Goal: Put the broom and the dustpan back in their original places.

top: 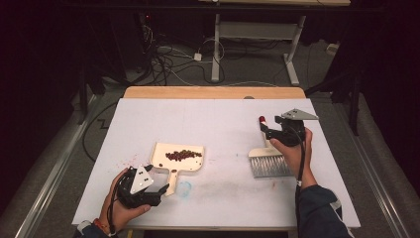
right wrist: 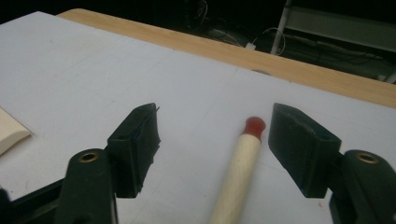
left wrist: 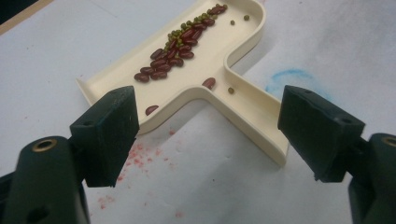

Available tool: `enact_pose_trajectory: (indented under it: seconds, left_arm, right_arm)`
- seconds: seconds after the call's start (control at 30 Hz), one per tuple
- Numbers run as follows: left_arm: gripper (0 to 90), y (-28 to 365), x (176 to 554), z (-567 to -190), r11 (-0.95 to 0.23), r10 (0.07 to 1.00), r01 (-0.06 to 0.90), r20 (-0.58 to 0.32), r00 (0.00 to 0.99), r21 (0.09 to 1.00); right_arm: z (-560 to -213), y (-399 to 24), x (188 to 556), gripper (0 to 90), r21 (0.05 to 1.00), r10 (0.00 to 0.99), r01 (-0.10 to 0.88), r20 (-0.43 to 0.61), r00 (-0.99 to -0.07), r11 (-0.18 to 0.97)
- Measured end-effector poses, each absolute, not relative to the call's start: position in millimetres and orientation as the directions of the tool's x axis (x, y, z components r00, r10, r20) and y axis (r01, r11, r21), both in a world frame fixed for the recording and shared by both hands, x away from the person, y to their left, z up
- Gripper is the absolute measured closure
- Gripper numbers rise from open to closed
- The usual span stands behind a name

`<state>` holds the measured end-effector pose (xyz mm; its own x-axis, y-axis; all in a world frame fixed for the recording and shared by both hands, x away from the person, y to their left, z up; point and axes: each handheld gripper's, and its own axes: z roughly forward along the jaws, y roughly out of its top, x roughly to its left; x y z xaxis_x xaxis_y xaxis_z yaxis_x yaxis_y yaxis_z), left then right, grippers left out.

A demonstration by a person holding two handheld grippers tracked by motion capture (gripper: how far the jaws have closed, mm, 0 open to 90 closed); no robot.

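A cream dustpan [top: 163, 153] lies left of centre on the white table, with red and green beans [top: 183, 154] heaped in it. My left gripper [top: 162, 190] sits at the near end of the pan's handle. In the left gripper view, my left gripper [left wrist: 210, 116] is open and the dustpan [left wrist: 224, 42] handle ends just ahead of the jaws, untouched; the beans [left wrist: 180, 44] lie farther up. A hand brush [top: 270, 166] lies at the right with its red-tipped handle [top: 262, 120] pointing away. My right gripper [right wrist: 215, 135] is open astride the brush handle [right wrist: 240, 163], pads clear of it.
Red speckled stains [left wrist: 135, 156] and a blue smudge [top: 184, 188] mark the white sheet. The table's wooden far edge [top: 213, 92] borders a dark floor with cables and a desk frame. A corner of the dustpan [right wrist: 9, 133] is at the left in the right gripper view.
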<state>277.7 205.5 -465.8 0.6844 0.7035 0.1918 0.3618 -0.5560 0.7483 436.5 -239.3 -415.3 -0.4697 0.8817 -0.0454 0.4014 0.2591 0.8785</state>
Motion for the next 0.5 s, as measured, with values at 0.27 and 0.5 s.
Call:
enact_pose_trajectory:
  seconds: [0.27, 0.5]
  left_arm:
    - [19.4, 206, 277, -463, -0.549, 0.705, 0.345, 0.201, 0.68, 0.762]
    - [19.4, 207, 278, -464, -0.552, 0.705, 0.345, 0.203, 0.68, 0.759]
  right_arm:
    - [-408, -233, 428, 18.7, 0.888, 0.888, 0.369, -0.087, -0.453, 0.275]
    - [-402, -232, 422, 21.3, 0.899, 0.868, 0.341, -0.078, -0.49, 0.274]
